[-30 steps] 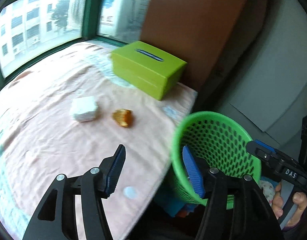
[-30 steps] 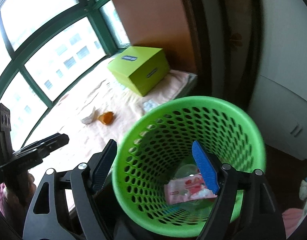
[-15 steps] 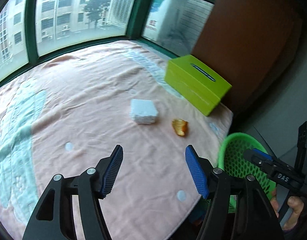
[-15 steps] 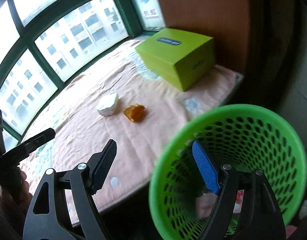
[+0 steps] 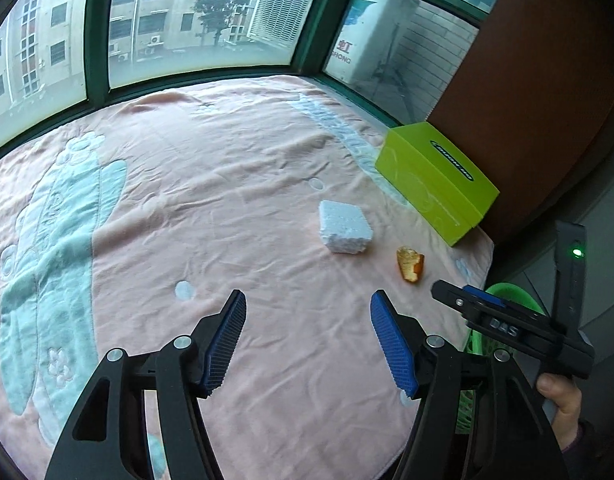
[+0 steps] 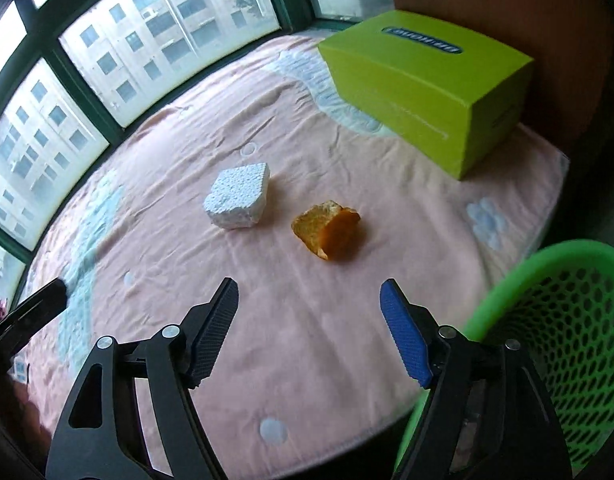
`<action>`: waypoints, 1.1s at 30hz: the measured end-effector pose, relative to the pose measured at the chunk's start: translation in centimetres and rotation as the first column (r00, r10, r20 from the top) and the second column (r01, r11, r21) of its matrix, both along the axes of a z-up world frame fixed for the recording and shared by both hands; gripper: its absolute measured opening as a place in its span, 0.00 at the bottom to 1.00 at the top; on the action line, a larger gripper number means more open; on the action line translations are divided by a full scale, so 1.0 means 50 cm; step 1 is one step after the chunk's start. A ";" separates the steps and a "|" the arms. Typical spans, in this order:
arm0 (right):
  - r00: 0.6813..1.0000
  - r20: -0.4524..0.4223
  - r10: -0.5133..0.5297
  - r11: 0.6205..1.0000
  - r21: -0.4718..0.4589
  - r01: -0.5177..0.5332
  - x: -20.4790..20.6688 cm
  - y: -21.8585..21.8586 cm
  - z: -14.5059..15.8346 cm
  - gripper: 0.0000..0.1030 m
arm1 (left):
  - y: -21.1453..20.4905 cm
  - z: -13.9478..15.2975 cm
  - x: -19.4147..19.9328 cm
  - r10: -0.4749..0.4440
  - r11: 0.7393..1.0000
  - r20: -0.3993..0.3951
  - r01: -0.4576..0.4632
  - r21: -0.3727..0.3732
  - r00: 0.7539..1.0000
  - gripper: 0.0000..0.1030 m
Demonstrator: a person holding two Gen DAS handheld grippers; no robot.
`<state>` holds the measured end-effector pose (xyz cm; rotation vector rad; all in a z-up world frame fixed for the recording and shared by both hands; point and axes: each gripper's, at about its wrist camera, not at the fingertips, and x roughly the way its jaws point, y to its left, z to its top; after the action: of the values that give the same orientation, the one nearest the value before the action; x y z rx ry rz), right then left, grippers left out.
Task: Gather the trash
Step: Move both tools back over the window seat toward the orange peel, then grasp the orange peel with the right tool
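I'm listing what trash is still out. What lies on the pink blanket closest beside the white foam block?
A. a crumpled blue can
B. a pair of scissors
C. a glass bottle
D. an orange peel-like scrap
D: the orange scrap lies just beside the white foam block on the pink blanket, apart from it; no can, bottle or scissors is in view.

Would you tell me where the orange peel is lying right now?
In the right wrist view the orange peel lies mid-frame on the pink blanket, just right of the white foam block.
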<state>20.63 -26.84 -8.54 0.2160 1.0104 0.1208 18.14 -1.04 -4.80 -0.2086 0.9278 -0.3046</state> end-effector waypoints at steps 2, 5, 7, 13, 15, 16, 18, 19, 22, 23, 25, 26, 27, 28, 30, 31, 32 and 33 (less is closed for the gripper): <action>1.000 -0.012 -0.003 1.000 -0.012 0.003 0.018 0.008 -0.011 0.69 | 0.010 -0.005 0.006 0.006 1.000 -0.006 -0.006 -0.006 1.000 0.61; 0.999 -0.034 -0.015 0.999 -0.035 0.014 0.042 0.016 -0.030 0.67 | 0.021 -0.012 0.014 0.014 1.000 -0.015 -0.014 -0.010 1.000 0.61; 0.998 -0.049 -0.028 0.999 -0.039 0.026 0.058 0.017 -0.041 0.65 | 0.028 -0.018 0.019 0.020 1.000 -0.021 -0.020 -0.015 1.000 0.61; 0.996 -0.076 -0.052 0.997 -0.065 0.047 0.084 0.016 -0.066 0.62 | 0.043 -0.029 0.029 0.029 0.999 -0.033 -0.030 -0.017 0.999 0.61; 0.995 -0.080 -0.057 0.996 -0.070 0.051 0.090 0.016 -0.072 0.61 | 0.046 -0.031 0.031 0.032 0.999 -0.035 -0.033 -0.020 0.999 0.61; 0.995 -0.083 -0.062 0.996 -0.071 0.056 0.093 0.014 -0.075 0.59 | 0.047 -0.033 0.032 0.034 0.999 -0.037 -0.035 -0.020 0.999 0.61; 0.994 -0.087 -0.068 0.995 -0.072 0.062 0.097 0.014 -0.079 0.58 | 0.049 -0.036 0.034 0.036 0.999 -0.041 -0.037 -0.021 0.998 0.61; 0.994 -0.088 -0.069 0.995 -0.074 0.063 0.100 0.015 -0.081 0.58 | 0.049 -0.037 0.035 0.037 0.999 -0.043 -0.038 -0.022 0.998 0.61; 0.994 -0.086 -0.073 0.995 -0.078 0.067 0.106 0.017 -0.083 0.58 | 0.045 -0.039 0.037 0.036 0.999 -0.045 -0.037 -0.022 0.998 0.61; 0.994 -0.086 -0.075 0.994 -0.080 0.068 0.107 0.017 -0.083 0.58 | 0.045 -0.039 0.037 0.036 0.999 -0.046 -0.037 -0.023 0.998 0.61; 0.993 -0.084 -0.078 0.994 -0.086 0.071 0.112 0.017 -0.084 0.57 | 0.041 -0.041 0.038 0.035 0.999 -0.049 -0.036 -0.023 0.998 0.61; 0.993 -0.083 -0.083 0.993 -0.093 0.076 0.116 0.017 -0.085 0.55 | 0.038 -0.041 0.039 0.033 0.999 -0.050 -0.034 -0.022 0.998 0.61; 0.993 -0.082 -0.088 0.992 -0.098 0.080 0.116 0.015 -0.084 0.51 | 0.036 -0.041 0.040 0.032 0.999 -0.050 -0.033 -0.020 0.998 0.61; 0.993 -0.082 -0.088 0.992 -0.092 0.080 0.118 0.014 -0.084 0.49 | 0.033 -0.041 0.040 0.031 0.999 -0.050 -0.032 -0.019 0.998 0.61; 0.993 -0.078 -0.086 0.993 -0.088 0.079 0.116 0.014 -0.081 0.44 | 0.031 -0.041 0.043 0.031 0.999 -0.050 -0.032 -0.019 0.998 0.61; 0.994 -0.071 -0.083 0.993 -0.090 0.077 0.114 0.013 -0.078 0.40 | 0.030 -0.041 0.043 0.031 0.999 -0.050 -0.032 -0.018 0.998 0.61; 0.995 -0.067 -0.080 0.993 -0.092 0.073 0.111 0.013 -0.074 0.39 | 0.028 -0.041 0.045 0.031 0.999 -0.050 -0.031 -0.016 0.998 0.61; 0.995 -0.065 -0.076 0.993 -0.090 0.070 0.107 0.012 -0.070 0.36 | 0.025 -0.042 0.048 0.031 0.999 -0.051 -0.032 -0.014 0.998 0.61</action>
<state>25.96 -26.25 -12.06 0.1778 1.0723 0.0023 20.52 0.21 -6.88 -0.2453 0.9718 -0.2786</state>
